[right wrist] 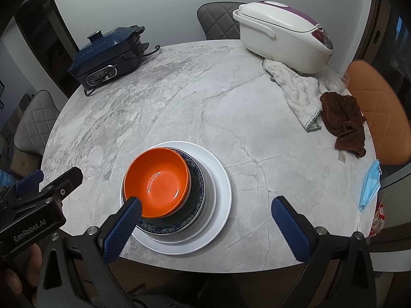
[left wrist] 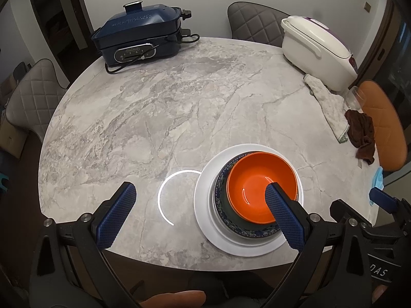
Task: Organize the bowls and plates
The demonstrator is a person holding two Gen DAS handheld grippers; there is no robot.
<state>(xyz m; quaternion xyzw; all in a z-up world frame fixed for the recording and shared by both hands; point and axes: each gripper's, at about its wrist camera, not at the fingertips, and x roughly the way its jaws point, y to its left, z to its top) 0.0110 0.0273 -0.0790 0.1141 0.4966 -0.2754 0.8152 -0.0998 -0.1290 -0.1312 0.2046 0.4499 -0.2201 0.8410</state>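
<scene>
dishes sit stacked near the table (left wrist: 179, 97) edge — orange bowl (left wrist: 257, 182) in a dark patterned bowl (left wrist: 221, 179) on white plates (left wrist: 205, 220). my left claw (left wrist: 200, 213) and right claw (right wrist: 205, 225) both gape wide, holding nothing.

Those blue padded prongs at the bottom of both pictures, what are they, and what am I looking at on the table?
They are the jaws of two hand-held grippers; a person holds one in each hand, with a camera on each looking forward. One picture comes from the left gripper, the other from the right gripper. Both stand open and hold nothing. On the marble table sits a stack: an orange bowl in a dark patterned bowl on white plates. Farther back are a blue cooker, a white cooker and two cloths.
</scene>
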